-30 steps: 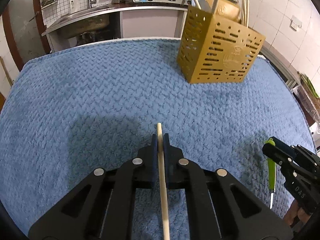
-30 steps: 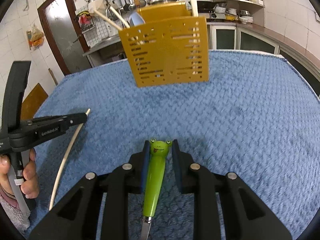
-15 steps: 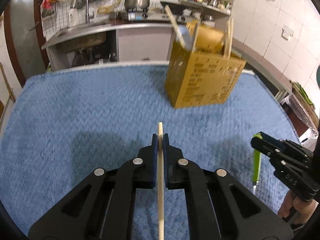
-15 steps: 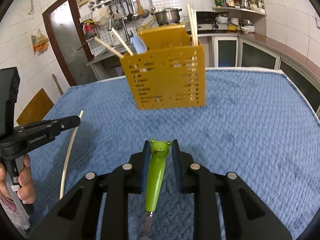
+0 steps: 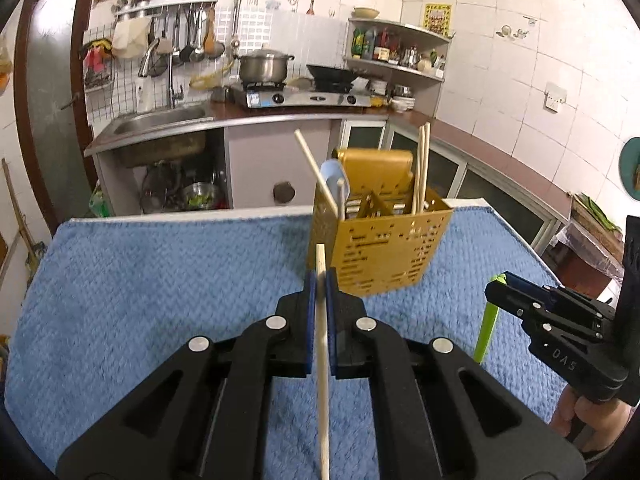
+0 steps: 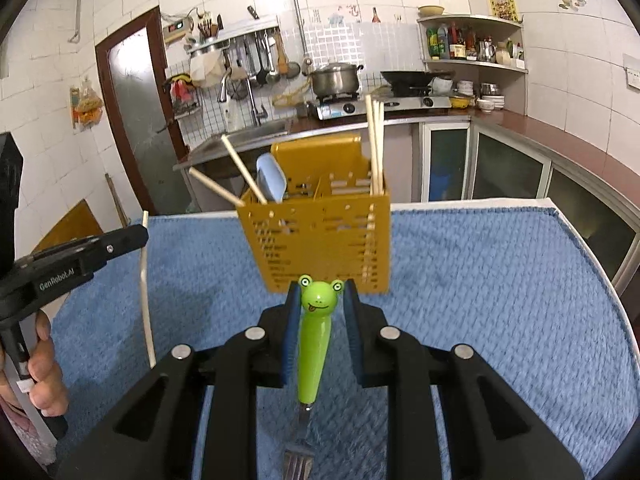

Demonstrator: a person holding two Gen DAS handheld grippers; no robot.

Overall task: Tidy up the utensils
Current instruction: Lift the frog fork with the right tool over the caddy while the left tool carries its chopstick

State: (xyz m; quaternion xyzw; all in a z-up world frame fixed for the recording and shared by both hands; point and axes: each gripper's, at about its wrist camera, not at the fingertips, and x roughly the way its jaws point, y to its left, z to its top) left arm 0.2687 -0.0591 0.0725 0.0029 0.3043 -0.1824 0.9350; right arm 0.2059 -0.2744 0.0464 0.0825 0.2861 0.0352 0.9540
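Observation:
My left gripper [image 5: 319,280] is shut on a pale wooden chopstick [image 5: 322,360] that points toward a yellow perforated utensil holder [image 5: 380,252]. The holder stands on the blue towel and has chopsticks and a pale blue spoon in it. My right gripper [image 6: 319,292] is shut on a fork with a green frog handle [image 6: 314,344], its tines toward the camera. The holder [image 6: 320,240] stands just beyond the frog head. The right gripper [image 5: 496,290] shows at the right of the left wrist view, and the left gripper [image 6: 140,234] at the left of the right wrist view.
A blue textured towel [image 5: 140,280] covers the table. Behind it stand a kitchen counter with a sink [image 5: 160,120], a gas stove with a pot [image 5: 264,66] and a corner shelf with bottles. A brown door [image 6: 132,120] is at the left.
Both grippers have risen and tilted up with their utensils held. The holder now shows lower and more central in both views, with its open top visible.

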